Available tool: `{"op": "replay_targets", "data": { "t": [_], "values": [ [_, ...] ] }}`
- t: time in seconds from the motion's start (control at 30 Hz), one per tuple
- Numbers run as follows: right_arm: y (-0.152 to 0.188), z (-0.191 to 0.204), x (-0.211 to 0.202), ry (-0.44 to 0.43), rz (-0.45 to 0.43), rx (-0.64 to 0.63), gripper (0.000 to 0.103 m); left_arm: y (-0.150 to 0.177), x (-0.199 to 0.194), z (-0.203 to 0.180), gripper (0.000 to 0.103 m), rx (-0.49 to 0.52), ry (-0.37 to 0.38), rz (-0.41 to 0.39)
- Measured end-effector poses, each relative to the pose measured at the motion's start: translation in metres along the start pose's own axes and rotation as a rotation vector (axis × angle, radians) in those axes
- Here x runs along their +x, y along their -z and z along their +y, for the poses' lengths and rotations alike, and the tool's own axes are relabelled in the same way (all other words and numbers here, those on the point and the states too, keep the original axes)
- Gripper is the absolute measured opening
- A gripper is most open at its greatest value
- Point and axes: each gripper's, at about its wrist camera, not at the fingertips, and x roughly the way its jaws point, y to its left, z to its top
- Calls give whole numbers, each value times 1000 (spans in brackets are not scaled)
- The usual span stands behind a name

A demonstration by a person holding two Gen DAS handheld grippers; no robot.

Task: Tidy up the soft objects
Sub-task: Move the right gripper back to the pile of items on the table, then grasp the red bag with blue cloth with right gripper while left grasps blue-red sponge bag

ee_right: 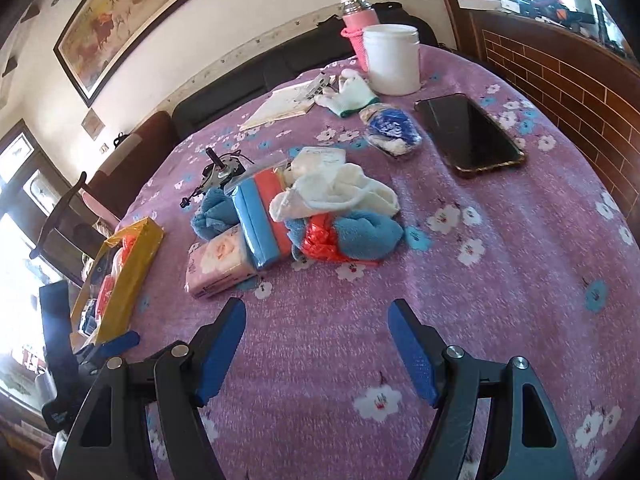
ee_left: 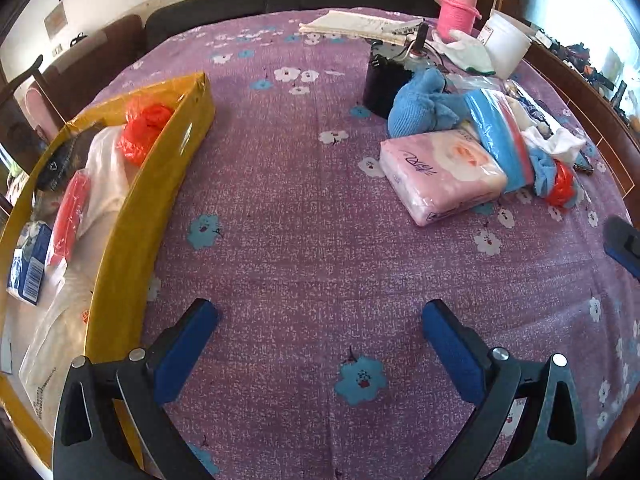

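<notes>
A yellow box (ee_left: 156, 184) at the table's left holds an orange plastic bag (ee_left: 144, 128), white bags and small packs; it also shows in the right wrist view (ee_right: 132, 264). A pile sits right of it: a pink tissue pack (ee_left: 440, 176) (ee_right: 220, 264), a blue-and-red sponge pack (ee_right: 260, 216), blue towels (ee_left: 420, 108) (ee_right: 360, 236), a white cloth (ee_right: 336, 196) and an orange bag (ee_right: 320, 240). My left gripper (ee_left: 320, 320) is open and empty over bare cloth. My right gripper (ee_right: 316, 320) is open and empty just before the pile.
The table has a purple flowered cloth (ee_right: 500, 280). A phone (ee_right: 472, 136), a white tub (ee_right: 394, 58), a pink bottle (ee_right: 358, 20), a white glove (ee_right: 352, 92), a small motor (ee_right: 224, 168) and papers (ee_left: 360, 24) lie at the far side.
</notes>
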Motion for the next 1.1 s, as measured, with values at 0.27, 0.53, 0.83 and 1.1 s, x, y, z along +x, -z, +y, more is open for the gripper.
{"op": "replay_targets", "data": {
  "t": [0.27,0.53,0.83,1.1],
  "values": [
    [-38,25,30,30,-16,-46,81,7,-4,0,103,-9,-4,-10],
    [-72,50,91,84,8,-132,82,7,-4,-2,103,-8,-4,-10],
    [-52,65,103,-32,120,-247,62,7,-3,-2,103,-7,-4,-10],
    [-31,45,66,-375,209,-221,71,7,-4,-2,103,-4,-7,-12]
  ]
}}
